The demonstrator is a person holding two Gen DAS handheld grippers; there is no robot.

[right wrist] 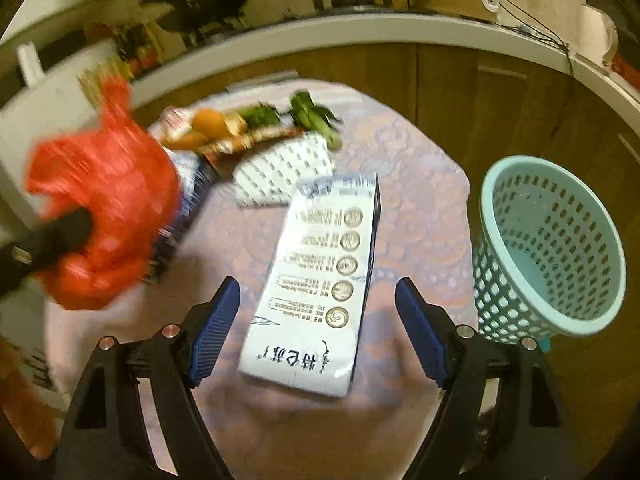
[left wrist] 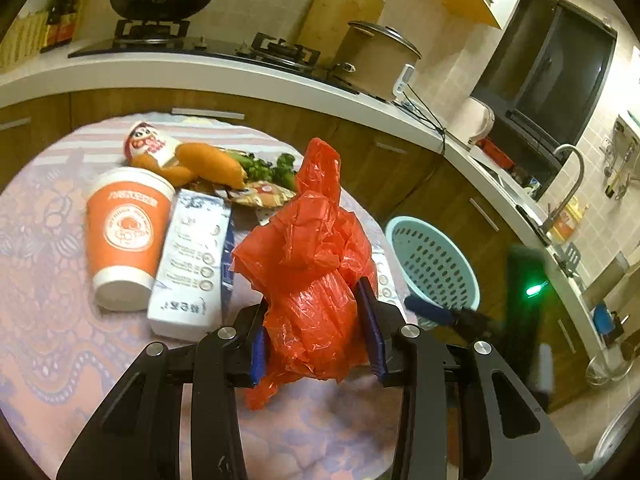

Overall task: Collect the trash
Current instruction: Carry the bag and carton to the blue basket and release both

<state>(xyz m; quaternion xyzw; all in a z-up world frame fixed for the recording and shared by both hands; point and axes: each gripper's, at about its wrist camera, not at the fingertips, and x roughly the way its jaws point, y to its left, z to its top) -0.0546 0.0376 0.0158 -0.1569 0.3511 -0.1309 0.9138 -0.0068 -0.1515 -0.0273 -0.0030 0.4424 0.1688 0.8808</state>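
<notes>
My left gripper [left wrist: 316, 320] is shut on a crumpled red plastic bag [left wrist: 316, 264] and holds it above the round table [left wrist: 48, 320]. The bag also shows blurred at the left of the right wrist view [right wrist: 104, 216]. My right gripper [right wrist: 318, 296] is open, its blue pads either side of a white milk carton [right wrist: 316, 276] lying flat on the table. A teal perforated basket [right wrist: 560, 248] stands on the floor to the right of the table; it also shows in the left wrist view [left wrist: 434, 264].
An orange paper cup [left wrist: 124, 232] and a second white carton [left wrist: 192, 264] lie on the table. Carrots [left wrist: 208, 164], broccoli [left wrist: 272, 168] and snack wrappers [left wrist: 260, 194] lie at the far side. A kitchen counter [left wrist: 240, 76] with stove and pot curves behind.
</notes>
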